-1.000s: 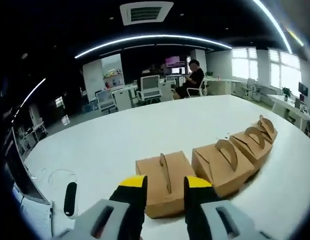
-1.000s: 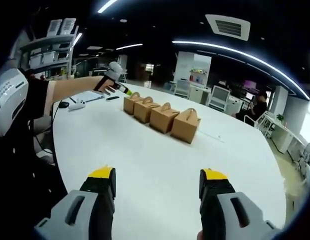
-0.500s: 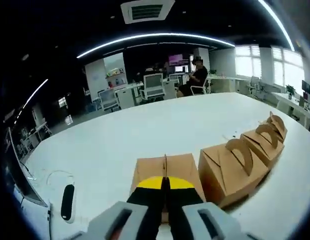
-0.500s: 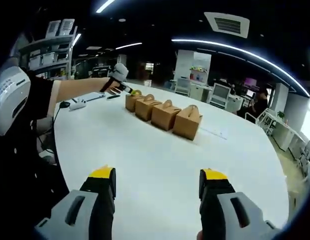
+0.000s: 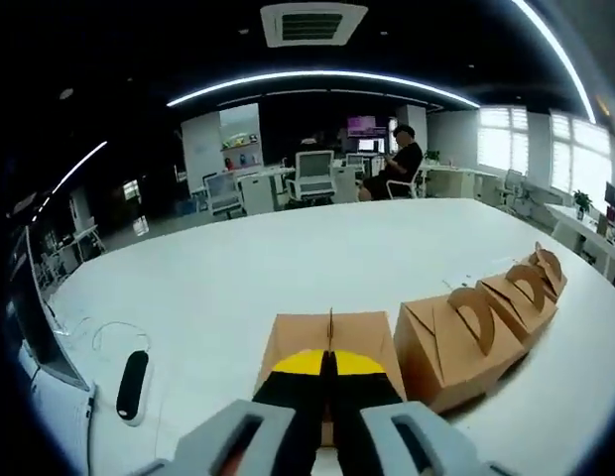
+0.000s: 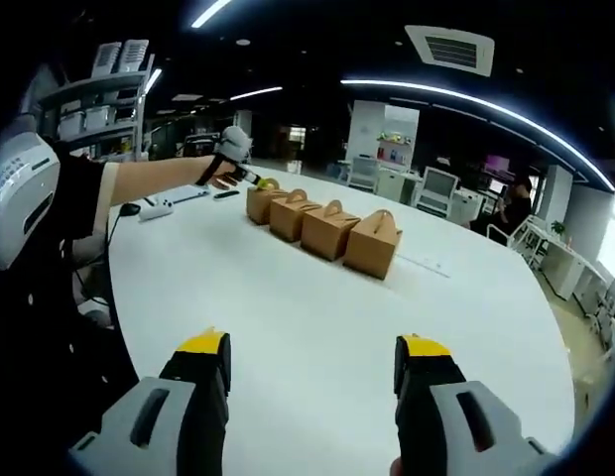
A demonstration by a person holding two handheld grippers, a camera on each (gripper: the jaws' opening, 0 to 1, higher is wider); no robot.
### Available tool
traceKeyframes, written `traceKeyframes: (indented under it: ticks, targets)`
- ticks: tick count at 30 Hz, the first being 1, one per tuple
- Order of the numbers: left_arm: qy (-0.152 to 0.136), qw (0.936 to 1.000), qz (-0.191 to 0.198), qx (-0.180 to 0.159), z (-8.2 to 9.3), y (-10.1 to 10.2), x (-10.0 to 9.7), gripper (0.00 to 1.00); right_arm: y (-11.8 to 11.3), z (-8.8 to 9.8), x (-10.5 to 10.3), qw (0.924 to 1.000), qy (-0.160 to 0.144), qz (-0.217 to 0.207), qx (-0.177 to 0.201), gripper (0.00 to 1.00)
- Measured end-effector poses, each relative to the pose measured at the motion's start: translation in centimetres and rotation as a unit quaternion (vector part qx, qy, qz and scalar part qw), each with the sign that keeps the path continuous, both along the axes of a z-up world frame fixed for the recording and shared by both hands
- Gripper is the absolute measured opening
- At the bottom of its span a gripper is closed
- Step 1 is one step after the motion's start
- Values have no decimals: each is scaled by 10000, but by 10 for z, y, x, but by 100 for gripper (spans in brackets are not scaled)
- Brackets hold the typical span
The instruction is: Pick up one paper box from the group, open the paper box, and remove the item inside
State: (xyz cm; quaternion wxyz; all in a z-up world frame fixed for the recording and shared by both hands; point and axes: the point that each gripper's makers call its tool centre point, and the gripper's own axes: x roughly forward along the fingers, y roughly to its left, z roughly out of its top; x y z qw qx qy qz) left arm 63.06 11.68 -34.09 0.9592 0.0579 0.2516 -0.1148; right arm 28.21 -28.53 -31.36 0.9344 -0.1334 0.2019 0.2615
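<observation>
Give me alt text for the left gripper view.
The left hand-held gripper is shut on the upright handle of the nearest paper box, first in a row of brown boxes on a white table. A black remote lies to the left.

Ahead of the right gripper's (image 6: 312,372) wide-apart jaws the white surface (image 6: 317,297) lies bare. Beyond stands a touching row of paper boxes (image 6: 327,230), with the person's arm (image 6: 159,178) reaching over its far end.
</observation>
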Motion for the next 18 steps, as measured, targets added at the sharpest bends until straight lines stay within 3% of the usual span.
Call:
traceKeyframes:
  ticks: [9, 18]
  targets:
    - [-271, 9995, -179, -26, 25, 5, -37, 3, 6, 2, -6, 10000, -48, 81, 26, 67]
    - [-639, 9956, -654, -201, 66, 4, -99, 4, 18, 9, -18, 9996, -144, 221, 53, 67]
